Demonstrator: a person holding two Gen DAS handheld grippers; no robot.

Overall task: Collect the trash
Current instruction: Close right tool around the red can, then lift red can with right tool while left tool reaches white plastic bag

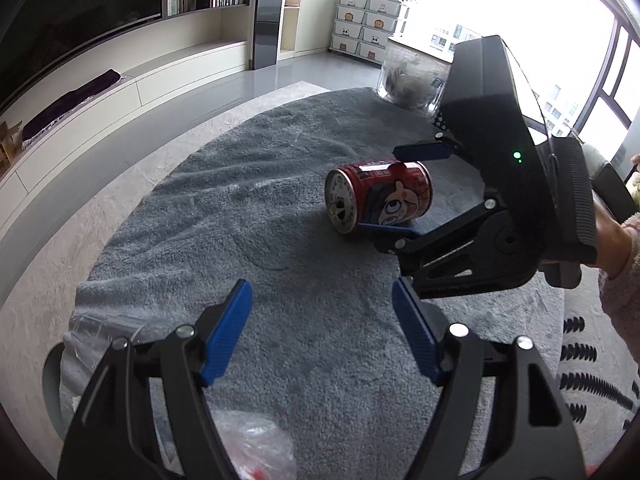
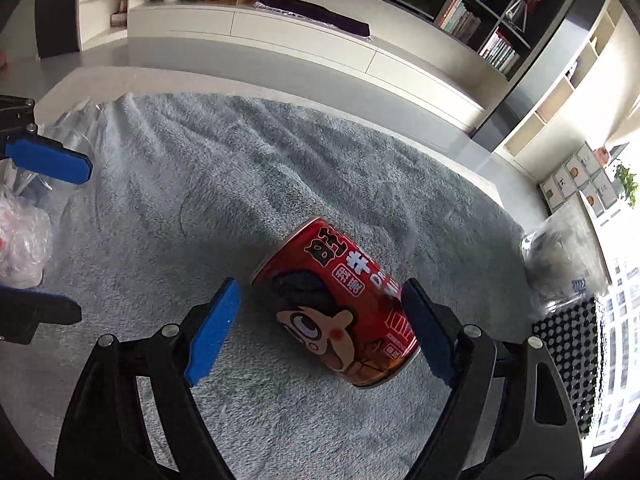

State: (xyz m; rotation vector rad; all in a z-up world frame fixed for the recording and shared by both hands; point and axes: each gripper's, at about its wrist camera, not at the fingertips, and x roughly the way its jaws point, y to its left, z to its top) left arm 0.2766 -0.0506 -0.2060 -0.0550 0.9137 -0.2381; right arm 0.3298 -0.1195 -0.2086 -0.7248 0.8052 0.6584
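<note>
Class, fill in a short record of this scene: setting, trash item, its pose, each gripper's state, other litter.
setting: grey rug in a living room
trash item: red can
pose: lying on its side on the rug
right gripper: open, fingers either side of the can
left gripper: open, nothing between its fingers
other litter: crumpled clear plastic

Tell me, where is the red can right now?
The red can lies on its side on the grey rug, between the open fingers of the right gripper. In the left wrist view it sits right of centre.
</note>
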